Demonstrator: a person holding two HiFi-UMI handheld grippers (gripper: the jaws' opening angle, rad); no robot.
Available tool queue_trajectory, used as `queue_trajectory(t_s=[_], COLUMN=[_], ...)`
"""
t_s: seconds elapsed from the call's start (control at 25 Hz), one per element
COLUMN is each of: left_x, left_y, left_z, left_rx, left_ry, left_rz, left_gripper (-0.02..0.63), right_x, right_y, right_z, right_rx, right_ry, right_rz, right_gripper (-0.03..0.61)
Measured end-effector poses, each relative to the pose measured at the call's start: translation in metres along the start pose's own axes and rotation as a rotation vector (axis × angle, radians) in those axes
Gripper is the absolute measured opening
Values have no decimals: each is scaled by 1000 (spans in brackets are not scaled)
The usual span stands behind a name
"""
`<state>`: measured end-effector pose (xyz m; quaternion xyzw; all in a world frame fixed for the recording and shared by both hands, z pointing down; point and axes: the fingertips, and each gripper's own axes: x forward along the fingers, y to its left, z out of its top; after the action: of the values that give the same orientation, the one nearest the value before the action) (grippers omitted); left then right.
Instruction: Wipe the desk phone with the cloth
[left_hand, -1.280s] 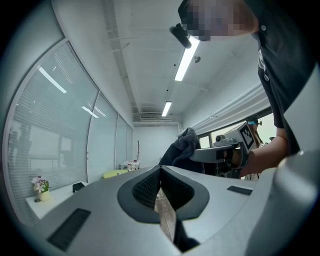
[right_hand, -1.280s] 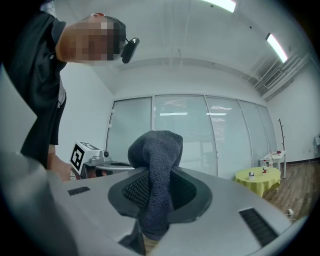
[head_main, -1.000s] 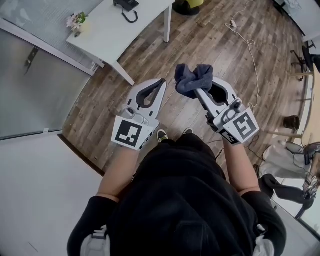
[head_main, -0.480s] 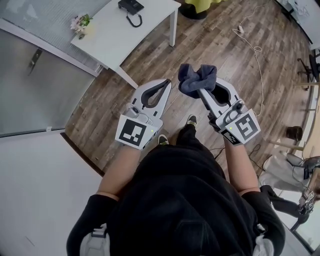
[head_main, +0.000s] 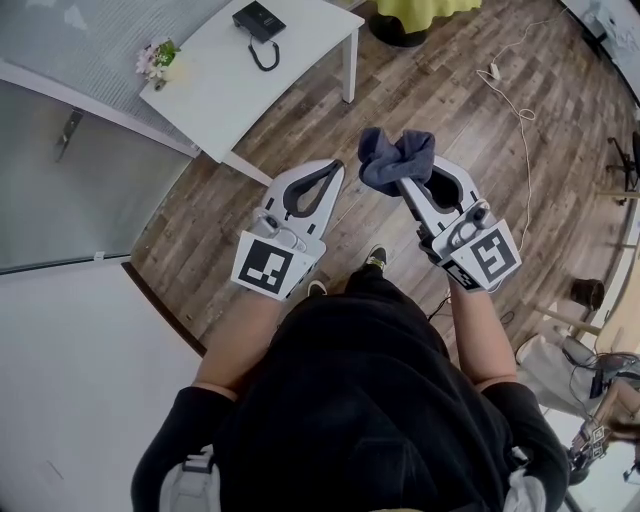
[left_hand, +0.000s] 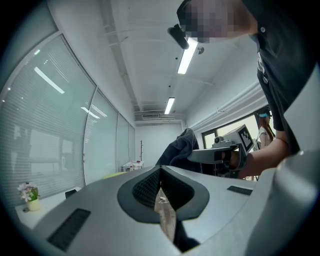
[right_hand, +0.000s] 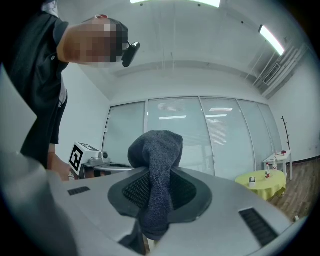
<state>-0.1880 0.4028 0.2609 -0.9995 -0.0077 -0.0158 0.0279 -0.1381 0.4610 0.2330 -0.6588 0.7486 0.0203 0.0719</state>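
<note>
The black desk phone (head_main: 258, 20) with its coiled cord lies on a white table (head_main: 220, 90) at the top left of the head view, well ahead of both grippers. My right gripper (head_main: 403, 178) is shut on a dark blue-grey cloth (head_main: 396, 156), which bunches above the jaws (right_hand: 159, 165). My left gripper (head_main: 327, 170) is held beside it at the same height, shut with nothing in it (left_hand: 160, 171). Both hang over the wooden floor, away from the table. In the left gripper view the cloth (left_hand: 179, 147) and the right gripper show to the right.
A small pot of flowers (head_main: 156, 57) stands on the table's left end. A glass partition (head_main: 60, 190) runs along the left. A round yellow table (head_main: 415, 10) sits at the top, and a white cable (head_main: 520, 105) trails over the floor at right.
The table and phone have slid further into the head view and nearer as the person stepped forward. Both grippers keep their pose, the cloth still held.
</note>
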Motion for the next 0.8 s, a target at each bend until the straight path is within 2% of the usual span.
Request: queue_trajectory(t_s=[0.24,0.44,0.8], left_x=[44,69,106], left_y=[3,7,27], left_z=[0,-3,-6], left_rx=[11,0,-6], left_ry=[-12,12,20], left_rz=[40,87,140], left_gripper=[11,11,11], right_x=[-4,-5,14], right_y=[-49,-80,-116], right_z=[-8,-11,-14], right_rx=[-6,-10,7], right_ry=[25,40,43], right_rz=[31,62,119], right_gripper=[92,92,92])
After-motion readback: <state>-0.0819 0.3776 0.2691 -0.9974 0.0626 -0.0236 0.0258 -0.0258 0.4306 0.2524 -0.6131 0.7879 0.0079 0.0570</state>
